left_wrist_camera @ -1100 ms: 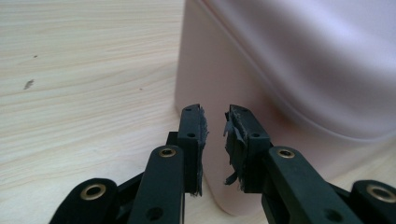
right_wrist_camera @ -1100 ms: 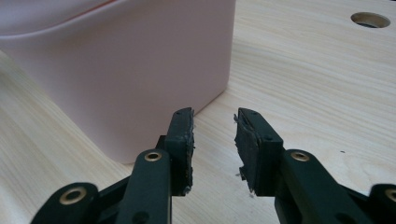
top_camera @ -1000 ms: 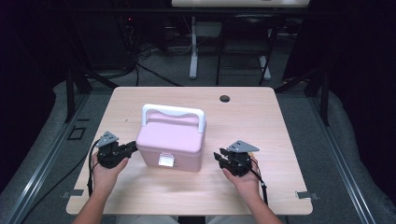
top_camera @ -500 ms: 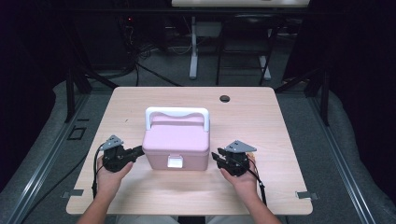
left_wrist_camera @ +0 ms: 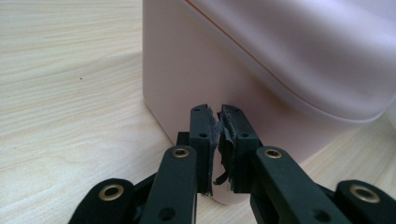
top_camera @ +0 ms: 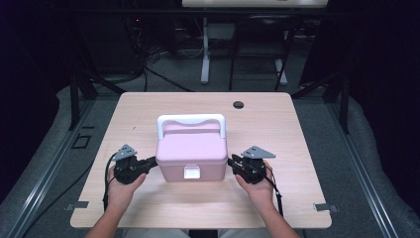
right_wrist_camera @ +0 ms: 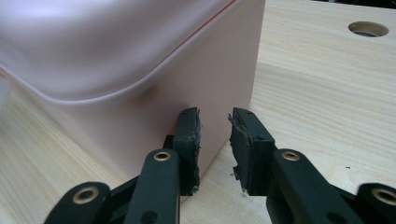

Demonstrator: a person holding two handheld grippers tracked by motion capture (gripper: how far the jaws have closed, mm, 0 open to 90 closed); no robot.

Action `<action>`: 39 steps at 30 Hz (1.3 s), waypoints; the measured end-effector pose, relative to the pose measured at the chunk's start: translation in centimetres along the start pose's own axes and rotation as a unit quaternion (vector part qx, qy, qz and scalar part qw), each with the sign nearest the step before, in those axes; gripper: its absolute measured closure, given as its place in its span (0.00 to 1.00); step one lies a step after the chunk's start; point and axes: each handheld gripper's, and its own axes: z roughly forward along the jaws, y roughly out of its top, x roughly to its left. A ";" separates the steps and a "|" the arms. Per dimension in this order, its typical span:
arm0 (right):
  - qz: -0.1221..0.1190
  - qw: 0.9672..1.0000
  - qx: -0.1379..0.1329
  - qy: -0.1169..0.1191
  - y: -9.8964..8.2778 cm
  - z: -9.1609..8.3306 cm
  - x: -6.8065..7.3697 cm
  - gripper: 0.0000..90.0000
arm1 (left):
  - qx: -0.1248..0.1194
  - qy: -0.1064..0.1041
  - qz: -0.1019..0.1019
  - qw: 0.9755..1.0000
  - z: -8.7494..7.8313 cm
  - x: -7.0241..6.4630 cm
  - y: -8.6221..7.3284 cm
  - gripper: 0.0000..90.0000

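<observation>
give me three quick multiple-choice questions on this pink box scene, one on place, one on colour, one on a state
1. Where is the round hole in the table?
A. beyond the box, near the far edge
B. at the near edge
C. under the box

2. What colour is the box's handle?
A. black
B. white
C. pink

3. How is the box's lid?
A. off
B. propped open
C. closed

Key: 1 A, the hole lies past the pink box on the table; 2 B, the handle is white; 3 C, the lid sits flush, front latch down.
</observation>
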 end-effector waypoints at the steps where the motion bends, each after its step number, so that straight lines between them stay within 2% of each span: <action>1: 0.000 1.000 0.000 0.000 0.0 0.0 0.0 0.82 | -0.001 -0.001 0.000 1.000 0.0 -0.1 0.0 0.93; 5: 0.004 1.000 -0.004 -0.002 -0.2 -0.2 0.3 0.91 | 0.002 -0.003 0.012 1.000 0.0 -0.5 0.0 0.98; 9: -0.010 1.000 -0.003 -0.010 -0.2 -0.4 0.9 1.00 | 0.007 0.002 0.018 1.000 -0.1 -1.0 0.1 1.00; 16: -0.009 1.000 0.005 -0.005 -0.4 -1.0 1.0 1.00 | 0.009 0.004 0.014 1.000 -0.1 -1.4 0.0 1.00; 21: -0.015 1.000 0.014 -0.002 -0.4 -1.5 1.0 1.00 | 0.014 -0.003 0.017 1.000 -0.4 -1.9 -0.2 1.00; 23: -0.017 1.000 0.022 0.000 -0.4 -1.8 1.0 1.00 | 0.016 -0.011 0.012 1.000 -0.6 -2.1 -0.4 1.00; 27: -0.014 0.999 0.028 0.006 -0.5 -2.2 1.2 1.00 | 0.019 -0.013 0.009 1.000 -1.0 -2.3 -0.6 1.00; 30: -0.014 0.999 0.030 0.015 -0.9 -2.9 1.5 1.00 | 0.026 -0.013 0.018 0.999 -1.3 -2.7 -0.7 1.00; 39: -0.026 0.999 0.037 0.022 -1.4 -4.0 2.2 1.00 | 0.030 -0.020 0.014 0.999 -2.0 -3.1 -1.1 1.00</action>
